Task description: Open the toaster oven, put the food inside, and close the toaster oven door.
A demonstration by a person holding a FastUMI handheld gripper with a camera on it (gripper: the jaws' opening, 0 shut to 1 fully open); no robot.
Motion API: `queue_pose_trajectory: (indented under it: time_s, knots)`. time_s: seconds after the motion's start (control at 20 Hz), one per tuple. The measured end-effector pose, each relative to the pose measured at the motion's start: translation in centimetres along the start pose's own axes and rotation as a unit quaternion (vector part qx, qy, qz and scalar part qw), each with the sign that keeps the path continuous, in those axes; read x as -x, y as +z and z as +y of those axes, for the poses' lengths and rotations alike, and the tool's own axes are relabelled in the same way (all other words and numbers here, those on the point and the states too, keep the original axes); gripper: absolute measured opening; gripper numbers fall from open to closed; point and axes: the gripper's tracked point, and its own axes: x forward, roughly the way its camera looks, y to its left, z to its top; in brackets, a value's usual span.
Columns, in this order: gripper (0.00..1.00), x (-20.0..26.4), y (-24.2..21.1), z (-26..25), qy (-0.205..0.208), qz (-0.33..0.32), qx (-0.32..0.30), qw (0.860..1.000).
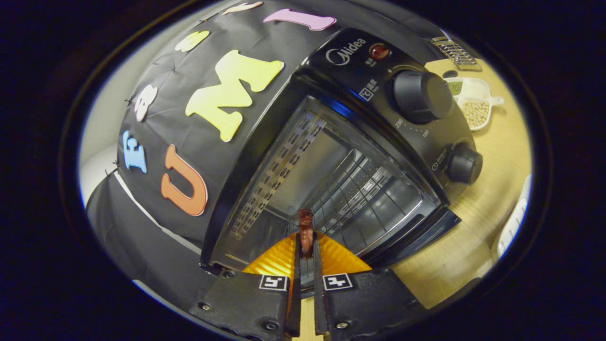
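In the gripper view I have the gripper pinching a thin, dark reddish piece of food between both fingers, which stand nearly pressed together with only the food parting them; the piece stands on edge and pokes out just past the fingertips. Straight ahead, the toaster oven is open, and I see its cavity with a wire rack and perforated side walls. The food sits at the mouth of that cavity, above the lowered door. Two black knobs sit on the oven's control panel. Beyond the oven, toward the wooden worktop's far edge, I see a white divided dish of beans.
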Motion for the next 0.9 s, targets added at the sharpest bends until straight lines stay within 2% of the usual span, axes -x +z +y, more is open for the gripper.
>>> queue_pose_trajectory:
  time_s: [0.3,0.4,0.45,0.5,0.6,0.8,0.9]
  knots:
    - [0.29,0.0,1.0,-1.3,-0.045,-0.02,0.074,0.996]
    - [0.45,0.8,1.4,-1.3,-0.063,-0.038,0.114,0.991]
    - [0.46,0.9,1.6,-1.1,-0.068,-0.045,0.134,0.988]
    - [0.53,1.1,1.6,-1.2,-0.076,-0.051,0.151,0.984]
    - [0.7,1.8,1.7,-1.2,-0.091,-0.062,0.189,0.976]
    - [0.99,5.1,2.5,-0.4,-0.114,-0.103,0.288,0.945]
    - [1.0,6.9,2.2,0.5,-0.111,-0.108,0.316,0.936]
